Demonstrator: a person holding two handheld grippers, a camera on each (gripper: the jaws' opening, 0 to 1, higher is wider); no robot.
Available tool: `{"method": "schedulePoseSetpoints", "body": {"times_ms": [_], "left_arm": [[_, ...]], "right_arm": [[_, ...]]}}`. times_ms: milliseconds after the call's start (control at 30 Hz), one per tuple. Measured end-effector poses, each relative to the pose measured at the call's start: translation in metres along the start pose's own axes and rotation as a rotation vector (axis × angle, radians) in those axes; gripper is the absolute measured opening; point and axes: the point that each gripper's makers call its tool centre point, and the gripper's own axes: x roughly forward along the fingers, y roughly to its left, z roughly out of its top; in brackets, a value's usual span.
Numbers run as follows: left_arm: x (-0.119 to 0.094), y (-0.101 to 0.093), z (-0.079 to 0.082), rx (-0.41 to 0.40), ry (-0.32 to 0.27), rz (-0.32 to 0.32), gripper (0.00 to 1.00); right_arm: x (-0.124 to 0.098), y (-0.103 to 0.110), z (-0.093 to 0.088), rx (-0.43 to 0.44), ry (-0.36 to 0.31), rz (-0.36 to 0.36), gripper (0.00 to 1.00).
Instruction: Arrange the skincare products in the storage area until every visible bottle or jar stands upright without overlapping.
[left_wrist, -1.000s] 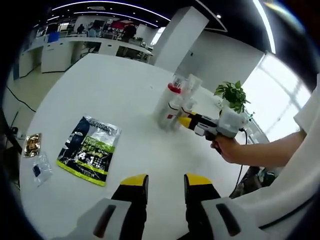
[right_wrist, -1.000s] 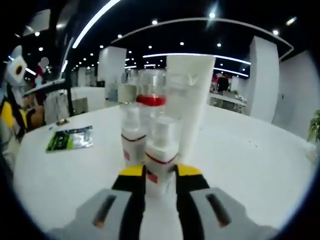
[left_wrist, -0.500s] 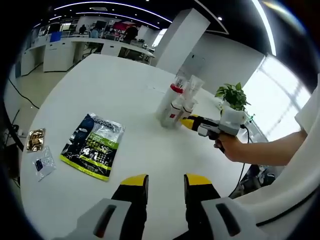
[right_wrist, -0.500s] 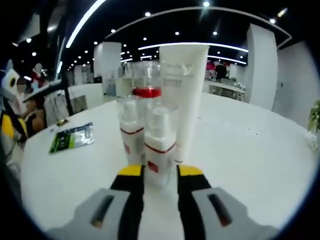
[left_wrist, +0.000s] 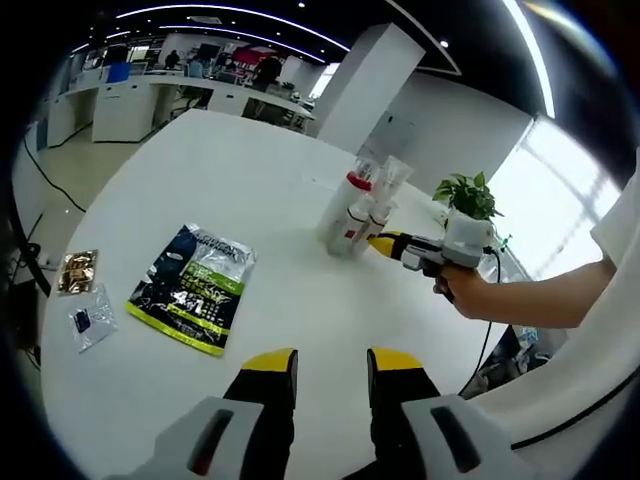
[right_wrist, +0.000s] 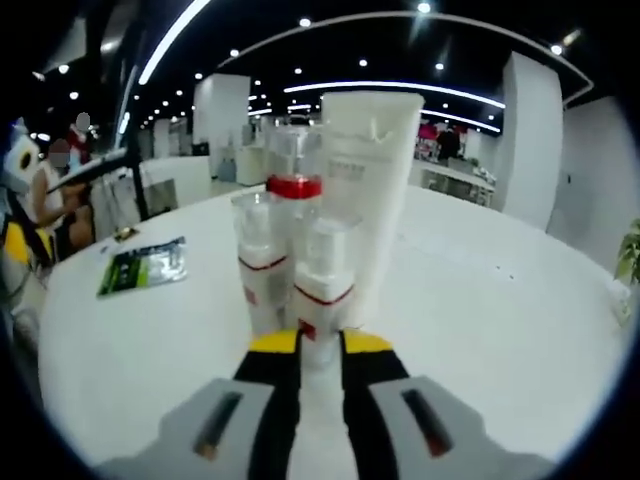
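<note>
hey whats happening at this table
A person holds a gripper in each hand at a round white table. The right gripper has its jaws almost together at the base of a small clear pump bottle with a red band, in an upright cluster with a tall white tube. The left gripper hangs open near a dark green-printed pouch.

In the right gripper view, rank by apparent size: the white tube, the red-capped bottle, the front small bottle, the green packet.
1. white tube
2. red-capped bottle, partly hidden, so unsure
3. front small bottle, nearest the camera, so unsure against the red-capped one
4. green packet, farther away
</note>
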Motion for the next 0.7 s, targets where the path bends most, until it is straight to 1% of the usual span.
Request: {"method": "schedulePoseSetpoints", "body": {"times_ms": [200,367,433,500,533,567,600,667,700], "left_arm": [[0.0,-0.001,-0.002,-0.006,-0.002,0.001,0.28],[0.0,-0.003,-0.001,-0.003,-0.001,-0.002,0.28],[0.0,-0.002,-0.002,-0.002,-0.001,-0.002,0.28],[0.002,0.002,-0.001,-0.003,0.0,0.003,0.29],[0.003,0.008,-0.001,-0.011,0.001,0.016,0.29],[0.003,0.01,0.0,-0.014,0.0,0.02,0.29],[0.005,0.015,0.002,-0.022,-0.001,0.026,0.3],[0.008,0.027,0.005,-0.014,0.012,0.056,0.31],[0.008,0.03,0.006,-0.009,0.016,0.063,0.32]], "right_arm": [[0.0,0.0,-0.002,-0.024,0.02,0.006,0.11],[0.0,-0.001,0.0,-0.006,0.02,0.005,0.12],[-0.001,0.0,-0.001,0.004,0.026,0.008,0.14],[-0.004,0.001,-0.003,0.016,0.035,0.006,0.16],[-0.008,0.003,-0.005,0.034,0.04,0.002,0.17],[-0.013,0.006,-0.008,0.072,0.049,0.0,0.18],[-0.015,0.007,-0.009,0.081,0.051,0.001,0.19],[-0.029,0.016,-0.012,0.081,0.055,0.007,0.21],[-0.034,0.019,-0.013,0.092,0.057,0.006,0.21]]}}
